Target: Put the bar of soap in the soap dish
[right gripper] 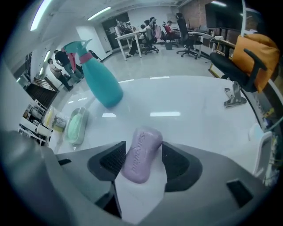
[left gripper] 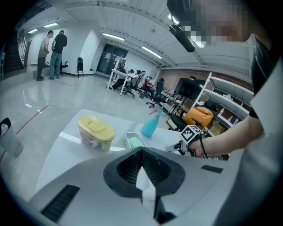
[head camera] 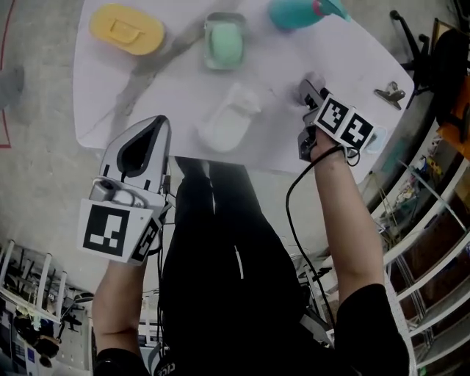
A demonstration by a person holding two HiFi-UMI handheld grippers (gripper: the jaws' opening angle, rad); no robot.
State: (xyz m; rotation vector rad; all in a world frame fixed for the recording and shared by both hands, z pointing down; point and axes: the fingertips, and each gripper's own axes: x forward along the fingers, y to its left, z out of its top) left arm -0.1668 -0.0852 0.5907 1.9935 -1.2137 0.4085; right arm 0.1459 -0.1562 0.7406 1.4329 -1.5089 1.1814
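Observation:
A lilac bar of soap (right gripper: 141,154) lies on the white table (head camera: 161,81), slanted between the pads of my right gripper (right gripper: 142,145). Its jaws stand open around the bar, the right pad close against one corner. From the head view, that gripper (head camera: 308,94) points steeply down at the table's right side and mostly covers the bar. An empty white soap dish (head camera: 229,117) sits left of it, mid-table near the front edge. My left gripper (head camera: 163,123) hovers over the front left edge, its tips (left gripper: 142,151) together and nothing in them.
At the back stand a yellow lidded box (head camera: 126,28), a clear dish holding a green soap (head camera: 224,40) and a teal spray bottle (head camera: 297,11). A binder clip (head camera: 391,94) lies at the right edge. Shelving and chairs stand beyond the table's right side.

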